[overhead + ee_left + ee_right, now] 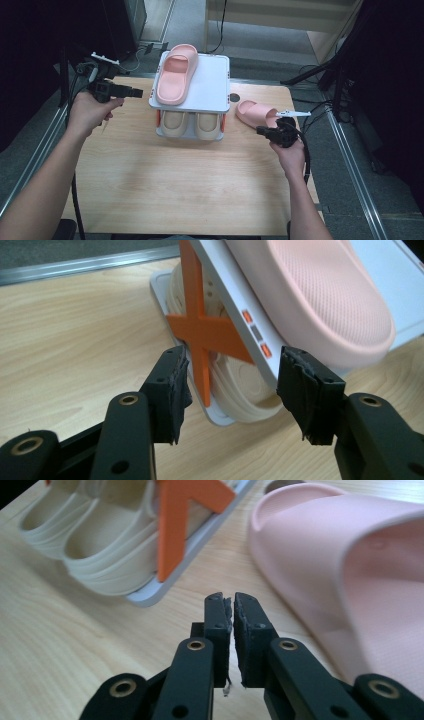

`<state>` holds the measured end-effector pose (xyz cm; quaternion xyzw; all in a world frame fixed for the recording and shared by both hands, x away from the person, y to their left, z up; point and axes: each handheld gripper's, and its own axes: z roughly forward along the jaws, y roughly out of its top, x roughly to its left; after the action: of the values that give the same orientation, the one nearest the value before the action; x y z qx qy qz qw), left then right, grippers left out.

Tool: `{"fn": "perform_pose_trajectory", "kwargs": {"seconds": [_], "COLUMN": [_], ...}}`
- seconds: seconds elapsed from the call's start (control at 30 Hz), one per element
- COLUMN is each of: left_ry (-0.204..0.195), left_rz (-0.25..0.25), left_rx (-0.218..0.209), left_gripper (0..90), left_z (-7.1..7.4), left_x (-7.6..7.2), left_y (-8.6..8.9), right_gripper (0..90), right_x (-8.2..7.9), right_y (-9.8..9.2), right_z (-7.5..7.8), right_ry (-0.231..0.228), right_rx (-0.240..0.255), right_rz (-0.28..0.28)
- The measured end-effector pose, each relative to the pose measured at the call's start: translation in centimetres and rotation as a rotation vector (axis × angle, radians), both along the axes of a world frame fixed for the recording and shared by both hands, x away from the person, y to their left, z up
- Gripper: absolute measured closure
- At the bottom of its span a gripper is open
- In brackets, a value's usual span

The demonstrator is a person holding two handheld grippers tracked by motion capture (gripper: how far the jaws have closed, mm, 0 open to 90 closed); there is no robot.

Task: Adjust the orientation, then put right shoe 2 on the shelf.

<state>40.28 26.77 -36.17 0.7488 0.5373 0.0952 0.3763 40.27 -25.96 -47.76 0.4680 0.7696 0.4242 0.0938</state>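
A white two-tier shoe rack (pixel 212 82) stands at the back middle of the wooden table. One pink slipper (pixel 176 72) lies on its top shelf, and a cream pair (pixel 190 124) fills the lower shelf. A second pink slipper (pixel 252 112) lies on the table to the rack's right. My left gripper (pixel 136 93) is held left of the rack, jaws open and empty (pixel 232 385), facing the orange cross brace (pixel 200 330). My right gripper (pixel 260 131) hovers just in front of the loose slipper (pixel 350 565), its jaws shut on nothing (pixel 231 615).
A round cable hole (pixel 234 97) sits in the table behind the loose slipper. Metal rails run along both table sides, with dark stands and cables at the back left and right. Bare wood (pixel 190 185) stretches in front of the rack.
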Motion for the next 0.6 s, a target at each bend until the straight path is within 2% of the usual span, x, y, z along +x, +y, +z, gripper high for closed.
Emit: {"fn": "perform_pose_trajectory", "kwargs": {"seconds": [0.37, 0.6], "left_ry": [0.003, -0.011], "left_rz": [-0.013, -0.015], "left_rx": [-0.007, -0.016], "left_gripper": [44.3, 43.6], "left_z": [-2.4, -4.4], "left_x": [-1.7, -3.4], "left_y": [0.7, 0.5], "right_gripper": [87.7, 88.9], "right_x": [1.5, 3.3], "right_y": [-2.6, -4.2], "right_z": [-0.5, -0.9], "right_ry": [0.013, 0.021], "right_rx": [-0.009, -0.020], "right_rz": [-0.065, -0.109]}}
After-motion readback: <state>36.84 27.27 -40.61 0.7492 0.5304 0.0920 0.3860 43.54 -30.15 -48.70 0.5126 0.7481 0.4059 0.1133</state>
